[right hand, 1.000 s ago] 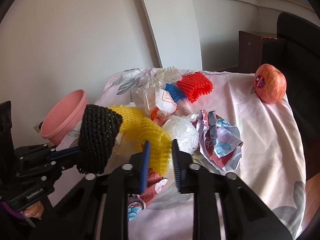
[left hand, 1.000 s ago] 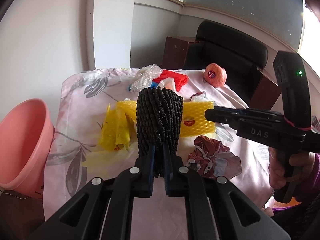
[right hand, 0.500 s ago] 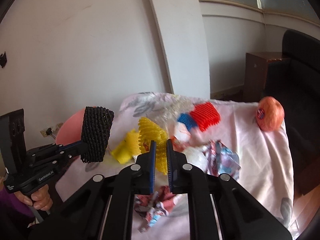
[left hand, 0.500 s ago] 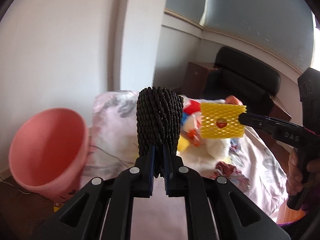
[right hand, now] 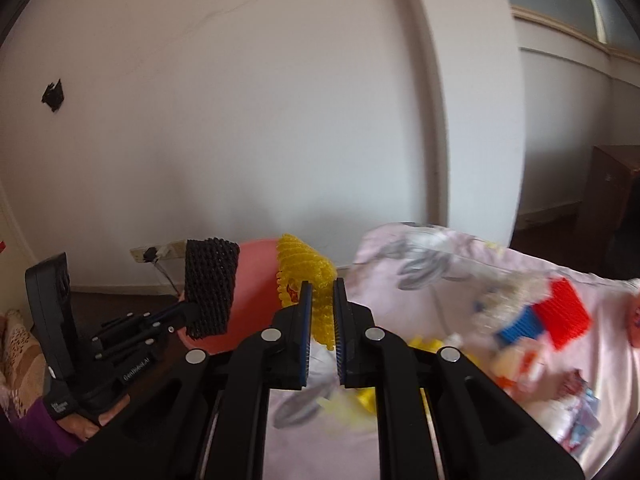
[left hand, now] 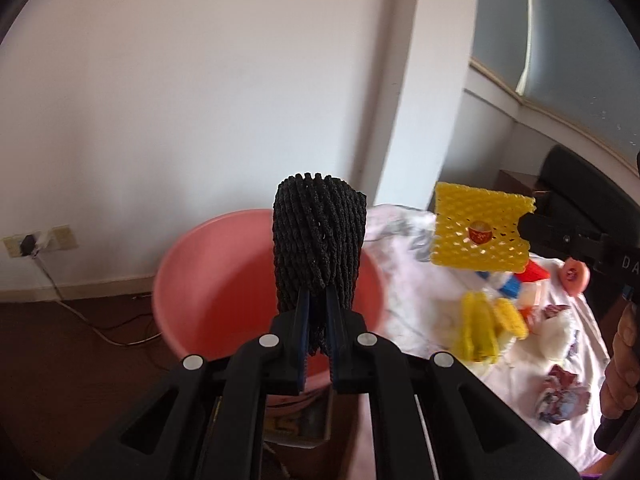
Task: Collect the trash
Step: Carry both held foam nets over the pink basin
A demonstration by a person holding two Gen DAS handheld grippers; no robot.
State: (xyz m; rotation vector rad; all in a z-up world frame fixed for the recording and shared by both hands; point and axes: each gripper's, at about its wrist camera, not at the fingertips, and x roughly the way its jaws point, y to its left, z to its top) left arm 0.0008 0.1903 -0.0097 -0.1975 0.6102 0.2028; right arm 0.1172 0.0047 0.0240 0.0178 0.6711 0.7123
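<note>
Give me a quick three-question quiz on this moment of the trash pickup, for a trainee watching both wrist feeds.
1. True or false: the left gripper is shut on the black foam net.
2. What does the right gripper hold? A) the red foam net B) the yellow foam net C) a crumpled wrapper
3. Fill in: in the left wrist view, the black net shows in front of the pink ____ standing beside the table.

Key: 1 true; 2 B; 3 bucket.
</note>
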